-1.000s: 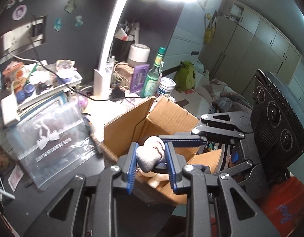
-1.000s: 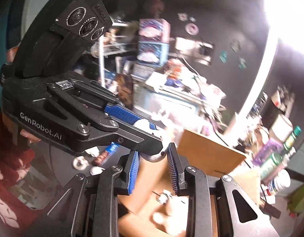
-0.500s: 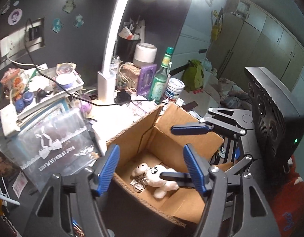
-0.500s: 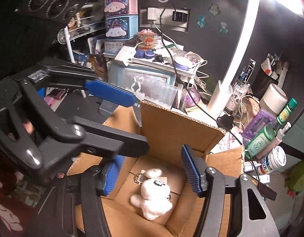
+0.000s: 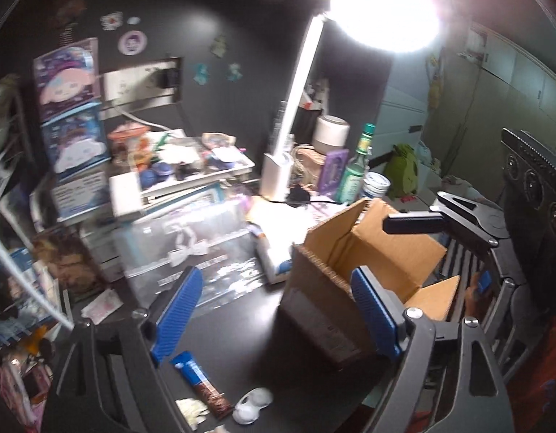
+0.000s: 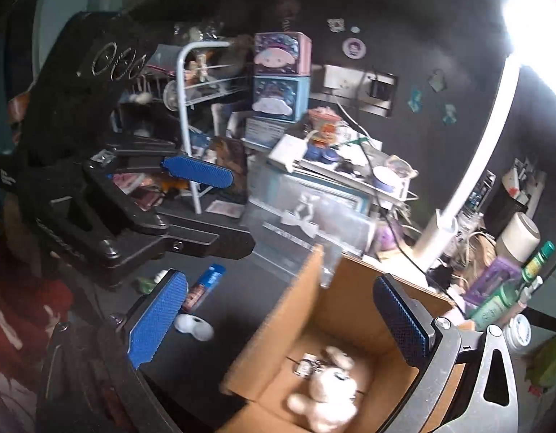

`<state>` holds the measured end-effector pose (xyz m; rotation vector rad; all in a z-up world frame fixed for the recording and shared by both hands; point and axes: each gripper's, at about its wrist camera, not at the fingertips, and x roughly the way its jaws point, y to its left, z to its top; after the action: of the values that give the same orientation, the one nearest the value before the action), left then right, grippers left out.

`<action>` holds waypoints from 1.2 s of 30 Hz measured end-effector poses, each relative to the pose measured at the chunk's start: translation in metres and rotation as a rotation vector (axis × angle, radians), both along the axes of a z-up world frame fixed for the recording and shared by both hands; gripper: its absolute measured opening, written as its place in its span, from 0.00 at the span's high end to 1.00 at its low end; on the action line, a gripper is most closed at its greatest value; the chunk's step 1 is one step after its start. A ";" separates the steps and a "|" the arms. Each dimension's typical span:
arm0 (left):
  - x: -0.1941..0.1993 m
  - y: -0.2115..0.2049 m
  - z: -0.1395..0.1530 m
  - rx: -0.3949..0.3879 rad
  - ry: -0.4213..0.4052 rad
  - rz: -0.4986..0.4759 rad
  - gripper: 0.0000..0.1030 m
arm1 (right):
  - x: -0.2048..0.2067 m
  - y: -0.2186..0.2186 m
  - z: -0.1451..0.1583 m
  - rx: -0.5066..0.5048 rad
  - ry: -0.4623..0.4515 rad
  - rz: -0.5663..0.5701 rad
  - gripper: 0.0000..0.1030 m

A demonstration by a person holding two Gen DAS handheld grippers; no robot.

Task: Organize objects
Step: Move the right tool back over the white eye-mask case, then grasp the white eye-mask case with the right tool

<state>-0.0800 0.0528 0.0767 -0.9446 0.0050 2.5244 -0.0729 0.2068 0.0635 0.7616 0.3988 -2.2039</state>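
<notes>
Dark desk [image 5: 242, 328] with cardboard box [image 5: 335, 270], snack bar [image 5: 202, 386], clear pouch [image 5: 191, 252].

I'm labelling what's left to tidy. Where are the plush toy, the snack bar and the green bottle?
plush toy [image 6: 326, 395]: right wrist view, its white body, in the box.
snack bar [image 5: 202, 384]: left wrist view, mid-wrapper.
green bottle [image 5: 353, 176]: left wrist view, its labelled body.
</notes>
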 end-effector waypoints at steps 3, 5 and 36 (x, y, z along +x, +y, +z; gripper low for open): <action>0.015 -0.027 -0.007 -0.013 0.024 0.066 0.16 | 0.013 -0.030 -0.009 -0.012 -0.039 0.059 0.00; 0.026 -0.045 -0.016 -0.023 0.041 0.105 0.15 | 0.024 -0.045 -0.017 -0.028 -0.029 0.102 0.00; 0.072 -0.126 -0.141 0.006 -0.074 0.293 0.15 | 0.044 -0.112 -0.213 0.105 -0.118 -0.119 0.42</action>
<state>-0.0076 -0.0731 -0.0644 -1.1061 -0.1759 2.7492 -0.0290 0.0945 -0.1491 0.9902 0.4226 -2.2481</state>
